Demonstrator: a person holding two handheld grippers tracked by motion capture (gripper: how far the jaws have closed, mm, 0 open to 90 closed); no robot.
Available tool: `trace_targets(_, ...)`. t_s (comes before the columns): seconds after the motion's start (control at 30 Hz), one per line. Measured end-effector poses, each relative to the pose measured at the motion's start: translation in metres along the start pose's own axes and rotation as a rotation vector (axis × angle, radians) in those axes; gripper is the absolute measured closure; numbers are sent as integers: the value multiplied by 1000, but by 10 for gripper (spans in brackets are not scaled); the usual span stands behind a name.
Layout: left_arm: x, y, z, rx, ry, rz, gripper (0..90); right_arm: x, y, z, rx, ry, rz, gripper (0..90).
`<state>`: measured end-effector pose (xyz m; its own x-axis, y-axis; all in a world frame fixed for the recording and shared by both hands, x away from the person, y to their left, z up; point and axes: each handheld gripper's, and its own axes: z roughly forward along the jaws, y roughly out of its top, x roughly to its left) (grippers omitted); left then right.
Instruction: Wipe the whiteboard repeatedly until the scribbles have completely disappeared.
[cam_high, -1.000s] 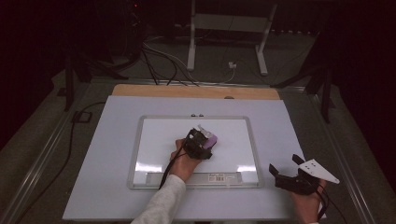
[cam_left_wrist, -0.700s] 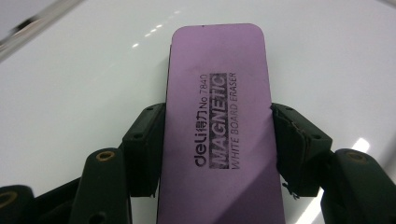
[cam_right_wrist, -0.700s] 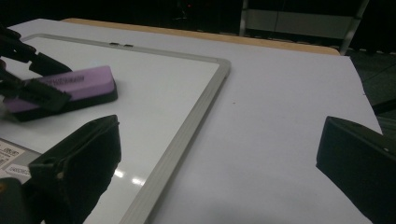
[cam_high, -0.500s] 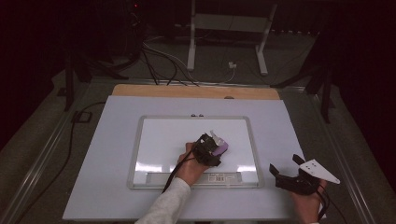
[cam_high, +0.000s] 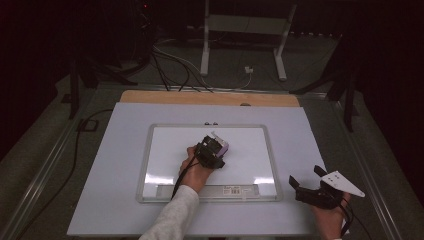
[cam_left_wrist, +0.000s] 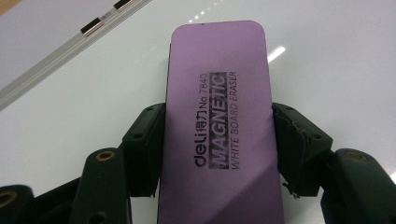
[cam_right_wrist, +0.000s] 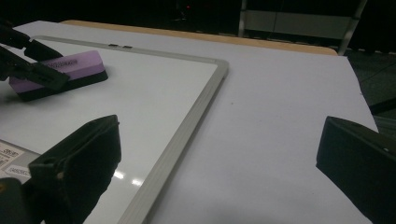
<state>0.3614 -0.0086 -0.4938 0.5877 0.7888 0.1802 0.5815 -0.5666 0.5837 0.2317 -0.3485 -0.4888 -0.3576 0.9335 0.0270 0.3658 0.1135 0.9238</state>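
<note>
Item, near edge of high view: right gripper (cam_high: 306, 181) in person's right hand at bench's (cam_high: 120, 150) near-right corner, grey three-cornered plate on top, cable trailing; fingers (cam_right_wrist: 74, 163) wide apart, nothing betw. them, resting just off the whiteboard's right frame. In right gripper view its two black fingers flank bare white bench surface and the board's corner. Item, near-centre: light sleeve and left hand (cam_high: 195, 170) coming in from bottom edge, carrying left gripper (cam_high: 214, 150) over the board. Fingers (cam_left_wrist: 144, 149) at a narrow setting, clamped on both long sides of eraser (cam_left_wrist: 219, 126): purple top, dark underside, printed "MAGNETIC WHITE BOARD ERASER". Eraser lies flat on the writing surface, approx. centre of the board, slightly left of middle, pointing away from the hand toward the far right. Item, centre: whiteboard (cam_high: 260, 150), silver frame, lying flat on bench; writing surface looks clean, w/ glare spots near front; barcode label on near frame strip; two small clips on far frame. Item, beyond: wooden strip (cam_high: 165, 97) along bench's far edge. Item, far: cables (cam_high: 170, 65) on floor, white metal stand legs (cam_high: 205, 50), dark surroundings.
</note>
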Motion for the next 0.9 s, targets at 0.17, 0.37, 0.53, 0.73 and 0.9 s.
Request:
trace_targets(0.17,10,-3,0,10,13,-42,413,-1,0,0,1,-2,3,1)
trace_targets(0.37,18,-6,0,10,11,-89,413,-1,0,-1,0,-3,3,1)
trace_targets(0.53,24,-8,0,15,14,-113,413,-1,0,-1,1,-3,4,2)
trace_targets(0.73,28,-12,-1,-1,-2,-115,414,-1,0,0,0,-2,4,1)
trace_targets(0.9,32,-13,-3,-8,2,-122,414,0,0,0,1,-3,3,1)
